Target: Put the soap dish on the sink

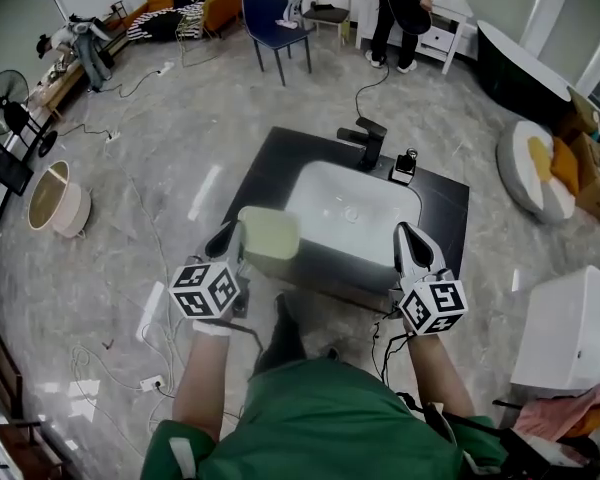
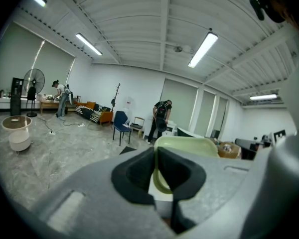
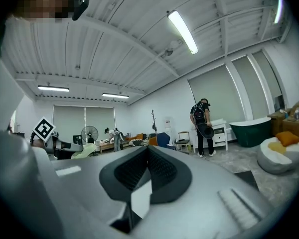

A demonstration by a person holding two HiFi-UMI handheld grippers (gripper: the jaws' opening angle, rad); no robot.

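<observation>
Soap dish, pale green one, is up in the air over the near-left edge of the white sink, tilted on its side. Left gripper has it pinched by the rim, jaws clamped on either side of the dish wall, and you can see that clearly in the left gripper view. Right gripper hangs over the sink's near-right corner, jaws pressed together with nothing in them. Sink sits on a dark counter, with a black faucet on the far side.
</observation>
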